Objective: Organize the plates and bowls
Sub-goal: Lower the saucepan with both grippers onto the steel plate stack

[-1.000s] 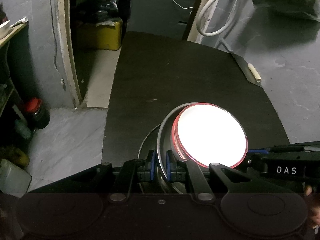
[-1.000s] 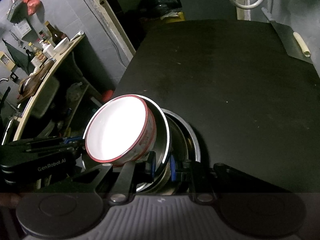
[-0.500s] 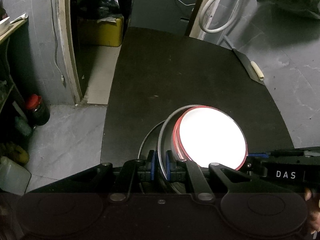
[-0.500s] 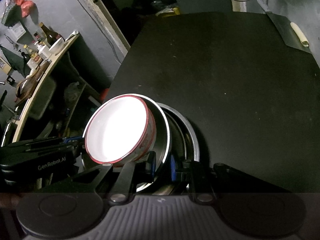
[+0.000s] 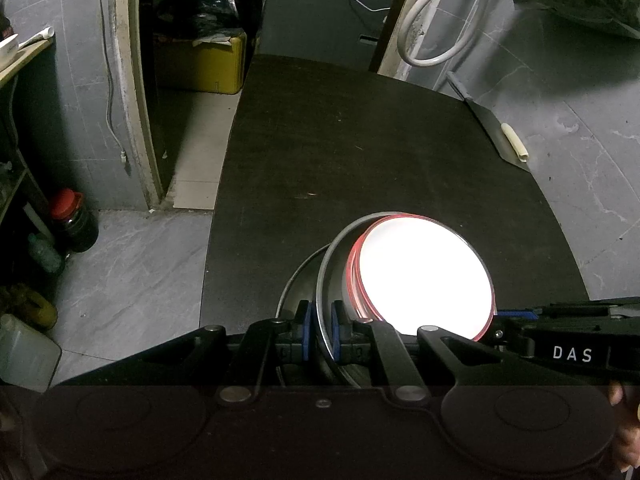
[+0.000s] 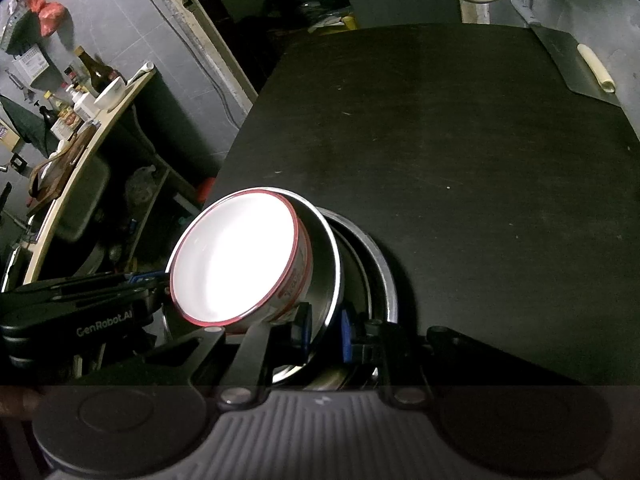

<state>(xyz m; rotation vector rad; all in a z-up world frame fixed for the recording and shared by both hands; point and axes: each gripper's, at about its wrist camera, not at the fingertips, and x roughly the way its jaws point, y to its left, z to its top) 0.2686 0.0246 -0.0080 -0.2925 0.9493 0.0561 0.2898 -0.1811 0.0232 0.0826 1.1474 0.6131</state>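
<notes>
Both grippers pinch the steel bowl's (image 5: 326,264) rim — white, red-rimmed bowl (image 6: 236,258) nested inside.

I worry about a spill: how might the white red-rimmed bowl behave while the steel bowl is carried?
The white bowl sits tilted and ungripped in the steel bowl, so it may slide. It looks glossy, probably slippery. Both grippers pinch only the steel rim.

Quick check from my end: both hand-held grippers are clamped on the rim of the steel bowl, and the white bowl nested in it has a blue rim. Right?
Not quite: the white bowl has a red rim, not blue, as the right wrist view shows. The rest holds: the left hand-held gripper and right hand-held gripper are both clamped on the rim of the steel bowl, with the white bowl nested in it.
</notes>
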